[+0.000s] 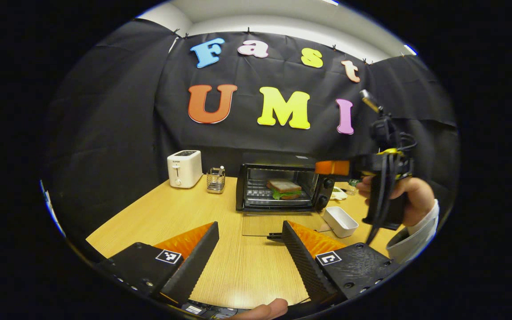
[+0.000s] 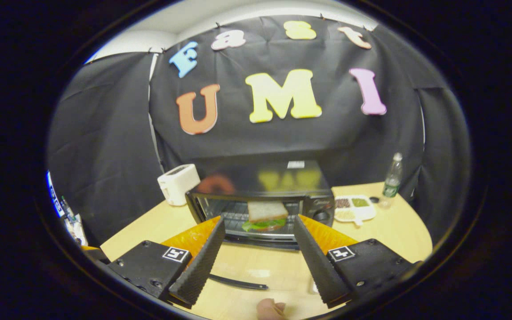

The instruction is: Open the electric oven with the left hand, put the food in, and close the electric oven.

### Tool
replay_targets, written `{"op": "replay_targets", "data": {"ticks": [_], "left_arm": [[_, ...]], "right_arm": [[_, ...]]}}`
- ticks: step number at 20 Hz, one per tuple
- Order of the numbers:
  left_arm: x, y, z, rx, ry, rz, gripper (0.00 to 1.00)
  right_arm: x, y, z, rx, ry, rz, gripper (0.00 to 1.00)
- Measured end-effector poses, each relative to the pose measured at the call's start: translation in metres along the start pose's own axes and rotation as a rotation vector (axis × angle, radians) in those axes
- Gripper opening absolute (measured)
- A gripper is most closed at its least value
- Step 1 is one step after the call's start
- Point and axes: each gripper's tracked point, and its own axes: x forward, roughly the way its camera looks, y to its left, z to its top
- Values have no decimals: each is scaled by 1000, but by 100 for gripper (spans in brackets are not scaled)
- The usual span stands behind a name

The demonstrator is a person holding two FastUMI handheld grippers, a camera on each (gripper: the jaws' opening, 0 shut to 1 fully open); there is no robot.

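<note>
Resting on wire rack (image 1: 260, 192): triangular sandwich (image 1: 285, 189).

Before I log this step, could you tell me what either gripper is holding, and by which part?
Nothing is held. The left gripper and right gripper are both open and empty; the sandwich already lies inside the open oven.

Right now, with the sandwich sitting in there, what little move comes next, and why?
Probably the left gripper reaching forward to the handle on the glass door, to lift it shut. The sandwich already lies on the rack inside the oven, the door is folded down onto the table, and both grippers are open, holding nothing.
</note>
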Motion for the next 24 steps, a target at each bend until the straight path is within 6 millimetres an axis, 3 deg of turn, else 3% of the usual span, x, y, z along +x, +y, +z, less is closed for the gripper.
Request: {"op": "replay_targets", "data": {"ticks": [3,5,10,12,15,20,24], "left_arm": [[29,-12,-17,10,72,-8,94],[48,-33,-22,-5,93,-63,94],[91,-69,-64,-30,238,-112,94],[100,-80,-80,-4,298,-114,94],[113,-80,-96,42,368,-76,94],[126,-102,-117,69,428,-82,94],[139,-102,-127,83,453,-46,95]], "right_arm": [[-54,-5,43,-29,-154,19,96],[-86,-19,66,-28,-231,4,95],[-150,-84,96,109,-330,-140,94],[-174,-115,92,55,-312,-217,92],[-195,-132,94,22,-328,-246,94],[-218,-161,91,12,-346,-316,95],[-230,-159,88,21,-377,-299,95]]}}
